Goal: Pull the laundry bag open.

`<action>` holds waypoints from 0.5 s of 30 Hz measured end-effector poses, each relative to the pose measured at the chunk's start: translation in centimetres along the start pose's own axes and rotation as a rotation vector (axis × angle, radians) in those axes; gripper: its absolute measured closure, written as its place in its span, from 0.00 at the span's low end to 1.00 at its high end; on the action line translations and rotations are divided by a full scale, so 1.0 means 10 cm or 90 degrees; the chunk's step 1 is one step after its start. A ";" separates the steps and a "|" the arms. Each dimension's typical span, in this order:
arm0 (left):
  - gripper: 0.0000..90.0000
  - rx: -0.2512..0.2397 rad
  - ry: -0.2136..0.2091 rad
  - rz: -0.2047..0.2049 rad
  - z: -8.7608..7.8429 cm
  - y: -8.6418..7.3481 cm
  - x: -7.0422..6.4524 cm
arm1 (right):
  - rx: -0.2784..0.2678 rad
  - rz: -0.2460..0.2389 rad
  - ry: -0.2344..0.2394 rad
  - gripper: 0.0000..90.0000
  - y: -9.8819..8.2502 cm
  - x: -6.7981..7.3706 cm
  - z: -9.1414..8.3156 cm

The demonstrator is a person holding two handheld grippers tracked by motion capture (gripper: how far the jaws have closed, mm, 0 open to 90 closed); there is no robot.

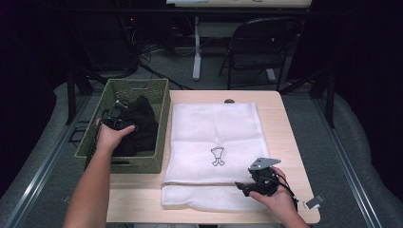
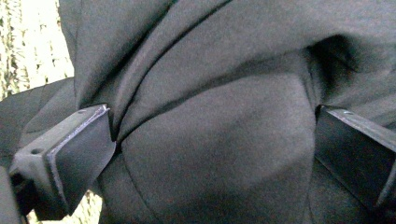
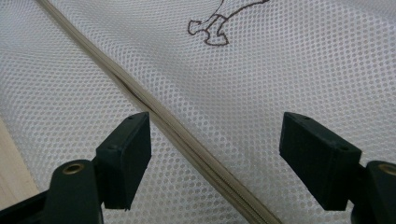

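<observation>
A black garment (image 1: 142, 121) lies bunched in a green woven basket (image 1: 138, 164) at the left of the table. My left gripper (image 1: 116, 118) reaches down into the basket. In the left gripper view its jaws (image 2: 215, 121) stand wide apart with a bulge of the black cloth (image 2: 210, 70) between them, and the pads do not squeeze it. A white mesh bag (image 1: 214, 128) with a small dark emblem (image 1: 217, 156) lies flat on the table. My right gripper (image 1: 242, 187) hovers low at the bag's near right, open (image 3: 215, 135), astride the bag's beige zipper (image 3: 187, 140).
The wooden table (image 1: 285, 123) has bare strips to the right of and in front of the bag. A small white tag (image 1: 313, 202) lies by the table's near right corner. A dark folding chair (image 1: 259, 47) and a white desk leg (image 1: 196, 47) stand beyond the far edge.
</observation>
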State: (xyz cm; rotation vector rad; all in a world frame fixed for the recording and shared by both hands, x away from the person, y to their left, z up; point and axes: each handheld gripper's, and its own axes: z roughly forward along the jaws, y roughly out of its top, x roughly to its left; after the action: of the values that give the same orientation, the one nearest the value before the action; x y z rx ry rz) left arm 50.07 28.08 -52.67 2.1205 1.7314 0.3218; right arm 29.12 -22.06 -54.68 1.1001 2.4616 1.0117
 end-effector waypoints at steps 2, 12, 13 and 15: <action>0.00 0.010 -0.006 -0.009 0.01 0.00 0.00 | 0.000 0.000 0.000 0.27 0.00 0.00 0.01; 0.00 0.037 -0.038 -0.037 0.08 0.01 0.01 | 0.001 -0.001 0.000 0.27 0.01 0.01 0.02; 0.00 0.039 -0.040 -0.039 0.09 0.02 0.00 | 0.001 -0.001 0.001 0.27 0.01 0.01 0.02; 0.00 0.040 -0.034 -0.038 0.10 0.02 -0.01 | 0.002 -0.001 0.002 0.27 0.01 0.01 0.02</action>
State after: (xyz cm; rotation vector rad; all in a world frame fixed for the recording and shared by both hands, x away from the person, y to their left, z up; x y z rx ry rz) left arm 50.65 27.77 -53.42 2.0963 1.7908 0.1949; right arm 29.24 -21.85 -54.79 1.0974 2.4669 1.0099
